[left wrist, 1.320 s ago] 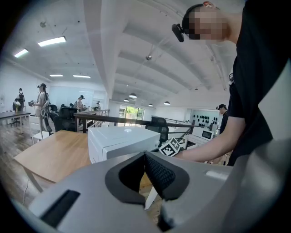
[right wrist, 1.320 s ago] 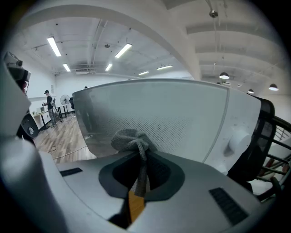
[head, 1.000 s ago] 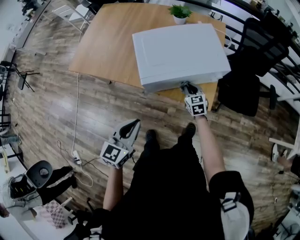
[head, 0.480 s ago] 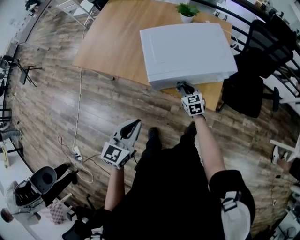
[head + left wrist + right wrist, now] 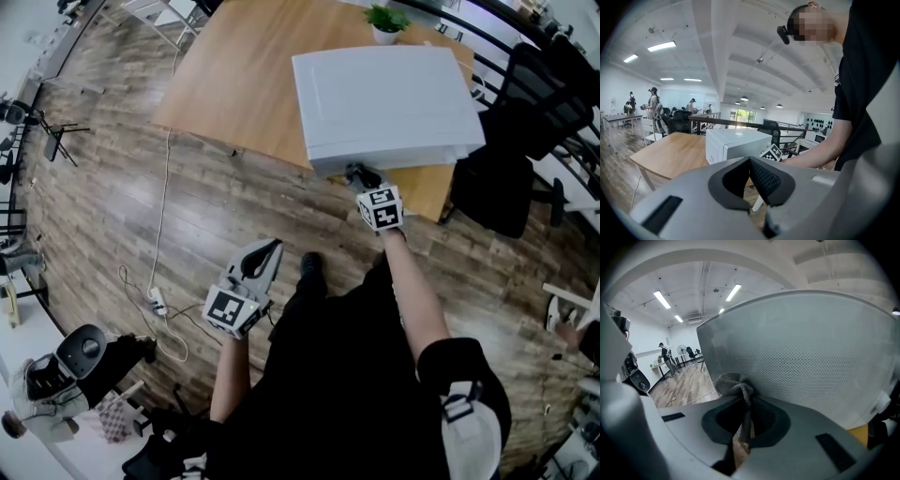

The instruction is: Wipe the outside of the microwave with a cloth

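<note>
Against microwave (image 5: 384, 98) edge, right tool (image 5: 359, 176) pinching cloth (image 5: 733, 384)

A small potted plant (image 5: 386, 22) stands at the far edge of the wooden worktop (image 5: 234, 84). A black office chair (image 5: 511, 122) sits beside its right end. A white cable (image 5: 161, 216) trails across the plank floor (image 5: 103, 178).

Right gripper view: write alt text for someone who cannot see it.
The right gripper has its jaws shut on a bunched grey cloth, held against the microwave, whose dotted grey wall fills most of the view. To the left, a wooden floor and ceiling strip lights recede into an office.
</note>
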`<state>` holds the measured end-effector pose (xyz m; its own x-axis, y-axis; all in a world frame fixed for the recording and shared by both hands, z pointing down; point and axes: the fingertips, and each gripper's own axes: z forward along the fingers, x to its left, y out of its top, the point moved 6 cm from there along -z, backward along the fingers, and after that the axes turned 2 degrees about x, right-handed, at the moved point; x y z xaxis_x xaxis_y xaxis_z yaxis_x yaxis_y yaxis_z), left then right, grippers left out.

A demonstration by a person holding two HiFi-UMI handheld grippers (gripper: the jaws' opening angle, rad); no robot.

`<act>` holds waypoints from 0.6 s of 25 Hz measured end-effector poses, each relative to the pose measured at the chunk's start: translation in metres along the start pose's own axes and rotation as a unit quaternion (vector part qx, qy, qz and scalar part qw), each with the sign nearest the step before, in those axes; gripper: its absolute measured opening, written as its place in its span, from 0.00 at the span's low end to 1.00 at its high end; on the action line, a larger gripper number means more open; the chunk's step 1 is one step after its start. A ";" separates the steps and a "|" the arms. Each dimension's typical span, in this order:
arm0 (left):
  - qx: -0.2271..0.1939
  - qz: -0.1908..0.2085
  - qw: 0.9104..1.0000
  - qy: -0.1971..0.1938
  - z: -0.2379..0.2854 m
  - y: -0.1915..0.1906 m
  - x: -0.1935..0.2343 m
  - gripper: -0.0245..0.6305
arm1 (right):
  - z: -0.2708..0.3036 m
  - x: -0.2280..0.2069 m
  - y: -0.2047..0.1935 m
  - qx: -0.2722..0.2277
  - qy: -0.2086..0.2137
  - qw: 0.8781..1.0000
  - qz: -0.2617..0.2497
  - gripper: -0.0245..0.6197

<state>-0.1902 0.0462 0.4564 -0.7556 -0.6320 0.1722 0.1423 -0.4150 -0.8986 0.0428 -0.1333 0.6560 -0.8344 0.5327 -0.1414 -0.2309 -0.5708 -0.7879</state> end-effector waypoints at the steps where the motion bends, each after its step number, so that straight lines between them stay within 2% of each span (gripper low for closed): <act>1: 0.001 0.000 1.000 0.002 -0.002 -0.001 0.001 0.04 | 0.002 0.004 0.000 0.001 0.003 1.000 -0.002 0.06; 15: 0.010 -0.004 1.000 0.024 -0.027 -0.013 0.014 0.04 | 0.033 0.049 0.004 0.005 0.047 0.999 -0.013 0.06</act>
<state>-0.2195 0.0602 0.4594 -0.7866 -0.5966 0.1594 0.1483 -0.4331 -0.8891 -0.0159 -0.1300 0.6662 -0.7779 0.6031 -0.1764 -0.2572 -0.5617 -0.7864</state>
